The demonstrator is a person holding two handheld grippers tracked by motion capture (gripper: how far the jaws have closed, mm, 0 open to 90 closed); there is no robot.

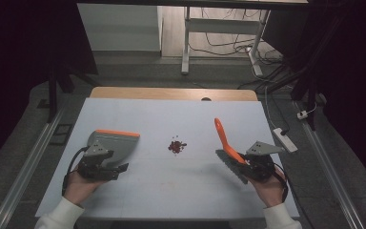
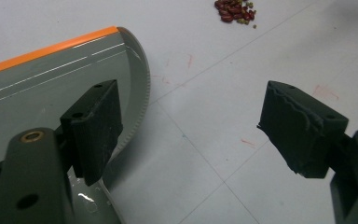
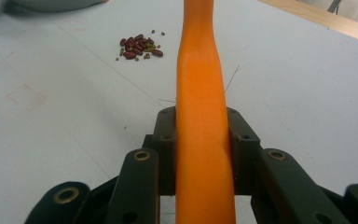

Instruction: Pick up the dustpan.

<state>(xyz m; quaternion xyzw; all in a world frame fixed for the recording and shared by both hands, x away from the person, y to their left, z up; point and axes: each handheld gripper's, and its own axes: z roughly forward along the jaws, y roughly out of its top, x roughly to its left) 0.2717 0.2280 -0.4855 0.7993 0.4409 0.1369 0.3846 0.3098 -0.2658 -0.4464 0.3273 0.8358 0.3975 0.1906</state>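
High view: left gripper beside grey dustpan at 9 o'clock; bean pile at table centre; right gripper at 4 o'clock grips orange brush handle.
Left gripper view: jaws wide apart, dustpan touching one.
Right gripper view: jaws clamp handle; beans at 11 o'clock.

One grey dustpan with an orange edge is counted toward the left edge of the table. One brush with an orange handle is counted toward the right edge. One small heap of beans is recorded near the table's middle; dark red and smaller green beans are mixed, too small and crowded for individual counting. Two grippers are noted, left gripper and right gripper.
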